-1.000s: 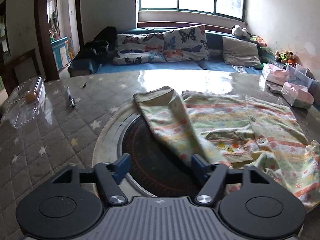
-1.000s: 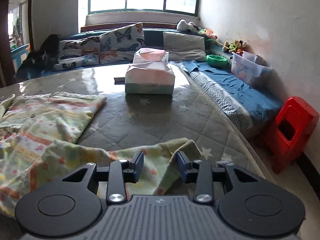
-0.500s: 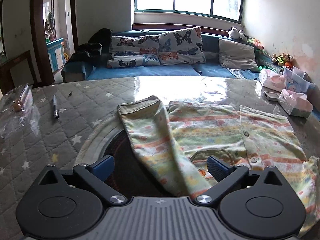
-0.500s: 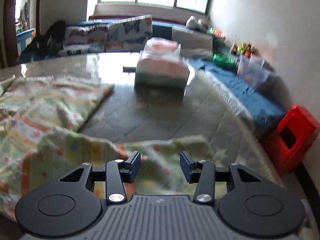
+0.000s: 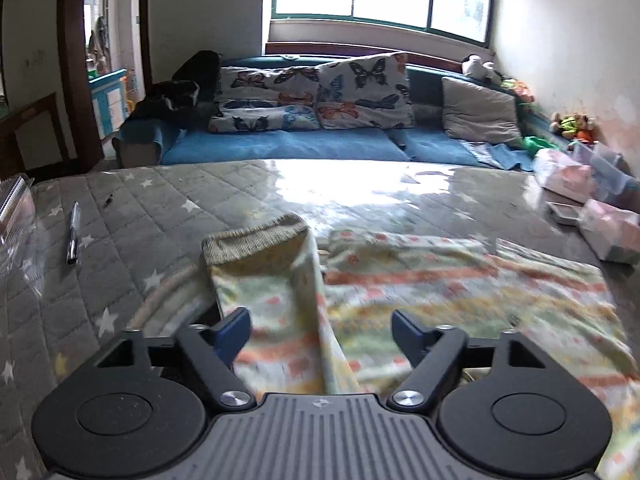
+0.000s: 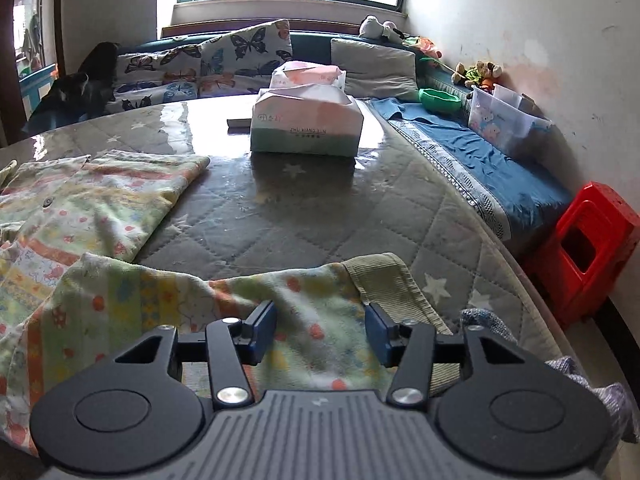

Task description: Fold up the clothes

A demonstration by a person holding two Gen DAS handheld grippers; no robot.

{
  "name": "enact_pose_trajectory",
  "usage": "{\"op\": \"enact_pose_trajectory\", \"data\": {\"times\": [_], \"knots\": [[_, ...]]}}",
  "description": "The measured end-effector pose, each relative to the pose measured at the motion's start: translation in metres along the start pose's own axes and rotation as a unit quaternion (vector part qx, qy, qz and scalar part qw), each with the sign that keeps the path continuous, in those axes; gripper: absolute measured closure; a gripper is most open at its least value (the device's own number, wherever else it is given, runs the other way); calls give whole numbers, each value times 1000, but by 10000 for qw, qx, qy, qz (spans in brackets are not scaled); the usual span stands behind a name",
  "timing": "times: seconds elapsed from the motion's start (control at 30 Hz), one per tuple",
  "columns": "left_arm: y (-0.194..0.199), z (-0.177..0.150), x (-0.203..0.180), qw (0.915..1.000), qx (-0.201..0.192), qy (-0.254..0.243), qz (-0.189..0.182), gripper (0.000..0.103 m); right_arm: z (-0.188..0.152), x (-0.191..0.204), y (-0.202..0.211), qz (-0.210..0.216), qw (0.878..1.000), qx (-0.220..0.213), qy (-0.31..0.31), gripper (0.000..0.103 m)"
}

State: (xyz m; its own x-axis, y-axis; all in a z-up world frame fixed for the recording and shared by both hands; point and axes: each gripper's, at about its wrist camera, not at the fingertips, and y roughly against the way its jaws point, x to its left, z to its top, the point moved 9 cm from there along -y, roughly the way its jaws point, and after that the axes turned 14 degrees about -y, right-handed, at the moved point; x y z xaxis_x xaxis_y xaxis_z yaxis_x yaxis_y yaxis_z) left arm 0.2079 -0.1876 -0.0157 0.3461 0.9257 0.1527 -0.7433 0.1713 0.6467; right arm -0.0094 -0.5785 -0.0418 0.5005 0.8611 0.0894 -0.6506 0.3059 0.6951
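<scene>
In the left wrist view, a pen [image 5: 73, 233] lies at the far left on the grey quilted table cover [image 5: 132, 216], well apart from the clothing. Further right, a patterned shirt [image 5: 460, 292] is spread flat on the table, its left sleeve [image 5: 272, 280] stretched toward the far side and ending in a ribbed cuff [image 5: 256, 236]. The left gripper [image 5: 322, 330] hangs over that sleeve with its jaws spread and closing; the cloth runs between the fingers, but the pads do not press on it. At the right edge of this view sit tissue packs [image 5: 612, 236], blurred. In the right wrist view, the shirt's body [image 6: 100, 196] lies at the left, and its other sleeve [image 6: 224, 304] runs across the near foreground to a ribbed cuff [image 6: 384, 280]. The right gripper [image 6: 322, 334] is above this sleeve, just short of the cuff, jaws apart and opening, with cloth below the gap and neither pad gripping it. Beyond stands a tissue box [image 6: 306, 128], and at the far right a red stool [image 6: 588, 248] stands on the floor.
</scene>
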Motion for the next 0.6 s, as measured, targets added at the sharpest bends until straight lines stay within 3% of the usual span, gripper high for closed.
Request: {"op": "enact_pose_trajectory", "data": {"times": [0.2, 0.23, 0.33, 0.43, 0.6], "knots": [[-42, 11, 10, 9993, 315, 163, 76, 55, -1, 0, 0, -2, 10000, 4, -27, 52], [-48, 12, 12, 9992, 366, 160, 102, 68, -1, 0, 0, 1, 10000, 8, -32, 52], [-58, 9, 15, 9987, 463, 161, 115, 93, -1, -1, 0, 11, 10000, 16, -59, 51], [-53, 3, 22, 9987, 444, 148, 192, 100, -1, -1, 1, 14, 10000, 10, -66, 51], [-10, -4, 50, 9982, 103, 317, 506, 101, -1, -1, 1, 24, 10000, -20, -70, 51]]}}
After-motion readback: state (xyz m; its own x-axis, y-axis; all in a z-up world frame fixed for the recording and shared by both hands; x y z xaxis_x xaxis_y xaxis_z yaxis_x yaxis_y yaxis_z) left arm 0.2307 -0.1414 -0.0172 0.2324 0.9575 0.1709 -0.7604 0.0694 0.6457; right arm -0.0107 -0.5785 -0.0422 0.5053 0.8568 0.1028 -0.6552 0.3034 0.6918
